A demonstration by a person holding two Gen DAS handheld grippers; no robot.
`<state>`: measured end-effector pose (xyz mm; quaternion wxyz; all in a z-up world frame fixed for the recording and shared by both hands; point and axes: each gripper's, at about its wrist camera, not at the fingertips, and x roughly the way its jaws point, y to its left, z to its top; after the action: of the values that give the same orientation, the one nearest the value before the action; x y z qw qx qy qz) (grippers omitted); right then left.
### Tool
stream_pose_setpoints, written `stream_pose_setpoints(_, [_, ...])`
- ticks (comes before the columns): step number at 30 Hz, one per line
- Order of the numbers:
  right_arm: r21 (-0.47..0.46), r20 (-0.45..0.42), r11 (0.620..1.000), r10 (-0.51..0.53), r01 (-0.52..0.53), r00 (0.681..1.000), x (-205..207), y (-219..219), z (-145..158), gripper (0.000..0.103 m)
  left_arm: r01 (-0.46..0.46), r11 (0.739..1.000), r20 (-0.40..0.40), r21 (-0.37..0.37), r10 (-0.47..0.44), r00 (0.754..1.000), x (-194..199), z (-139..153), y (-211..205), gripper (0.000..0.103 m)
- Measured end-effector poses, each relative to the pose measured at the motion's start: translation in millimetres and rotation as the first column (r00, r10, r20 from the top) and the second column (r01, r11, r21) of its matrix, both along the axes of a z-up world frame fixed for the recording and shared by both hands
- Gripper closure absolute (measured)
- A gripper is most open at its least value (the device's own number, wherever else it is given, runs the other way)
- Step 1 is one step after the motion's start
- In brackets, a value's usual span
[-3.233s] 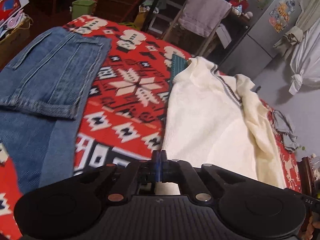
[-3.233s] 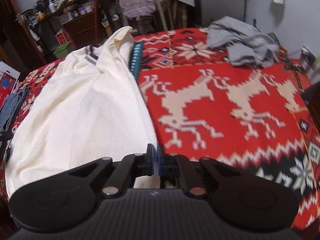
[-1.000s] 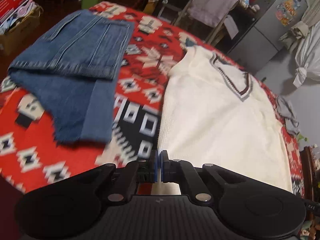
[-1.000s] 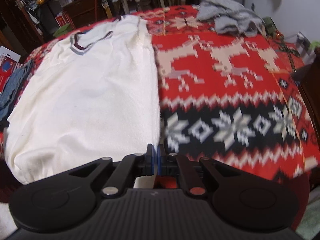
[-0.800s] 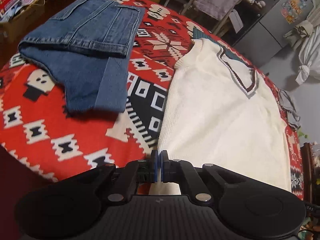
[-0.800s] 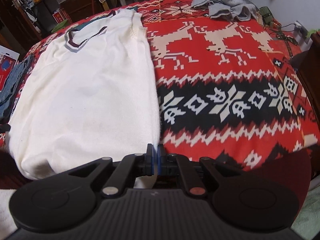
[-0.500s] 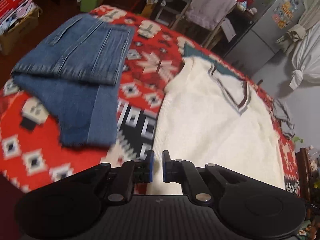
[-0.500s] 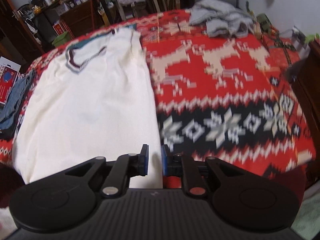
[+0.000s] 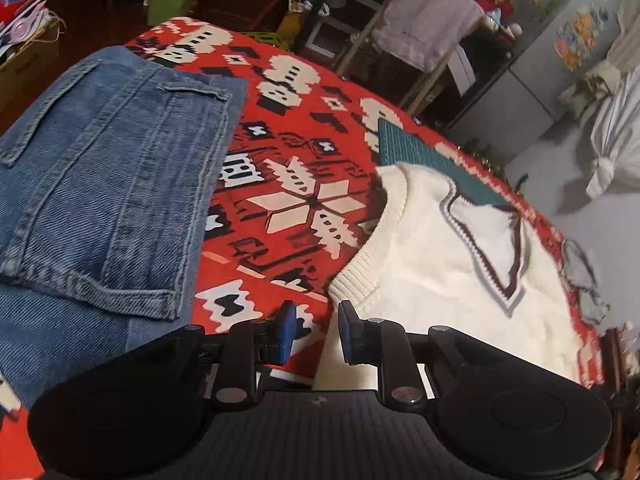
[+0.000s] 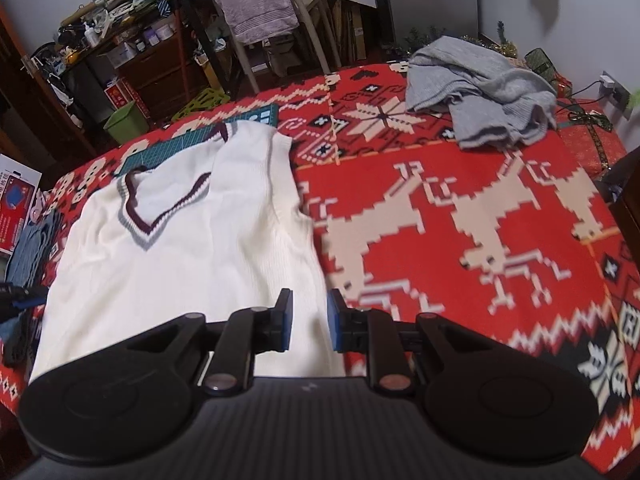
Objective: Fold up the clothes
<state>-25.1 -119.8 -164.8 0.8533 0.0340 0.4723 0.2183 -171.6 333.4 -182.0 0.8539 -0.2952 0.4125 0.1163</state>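
A cream sleeveless V-neck sweater (image 9: 432, 280) (image 10: 192, 256) lies flat and face up on the red patterned blanket (image 10: 460, 200), its striped neckline pointing away from me. My left gripper (image 9: 316, 332) is open above the sweater's left side edge, near the armhole rib, with nothing between its fingers. My right gripper (image 10: 308, 324) is open over the sweater's right side edge, also holding nothing. The sweater's bottom hem is hidden below both grippers.
Folded blue jeans (image 9: 100, 184) lie on the blanket to the left of the sweater. A crumpled grey garment (image 10: 480, 88) sits at the far right. A teal mat (image 9: 416, 152) peeks out under the sweater's collar. Shelves, a chair with a towel (image 10: 256, 0) and a green bin (image 10: 126, 122) stand beyond the bed.
Both grippers held the sweater's lower corners shut and drew it flat toward me. They have since opened, let go, and moved forward along the sweater's sides.
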Motion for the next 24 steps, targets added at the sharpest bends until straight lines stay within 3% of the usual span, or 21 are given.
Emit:
stream_pose_setpoints(3, [-0.006,-0.006,1.0,0.006,-0.006,1.0,8,8,-4,0.083,0.027,0.999,0.001,0.028,-0.027,1.0,6,-3,-4,0.083])
stream_pose_setpoints(6, [-0.019,-0.011,1.0,0.009,-0.009,1.0,16,14,-10,0.083,0.09,0.99,-0.031,0.112,-0.087,0.996,15,0,-17,0.084])
stream_pose_setpoints(10, [-0.06,0.009,0.998,0.012,-0.012,1.0,24,21,-15,0.083,0.194,0.948,-0.11,0.254,-0.171,0.979,24,2,-42,0.084])
stream_pose_setpoints(13, [-0.085,0.026,0.996,0.015,-0.013,1.0,29,26,-18,0.083,0.224,0.928,-0.156,0.298,-0.184,0.97,27,2,-53,0.084])
stream_pose_setpoints(16, [-0.102,0.041,0.994,0.035,-0.031,0.999,32,30,-21,0.08,0.235,0.928,-0.175,0.29,-0.19,0.966,30,4,-56,0.085])
stream_pose_setpoints(22, [-0.102,0.05,0.994,0.056,-0.051,0.997,41,37,-30,0.079,0.179,0.965,-0.133,0.19,-0.155,0.979,28,4,-44,0.087])
stream_pose_setpoints(24, [-0.087,0.038,0.995,0.056,-0.053,0.998,46,40,-35,0.08,0.18,0.962,-0.136,0.205,-0.154,0.979,29,4,-48,0.091])
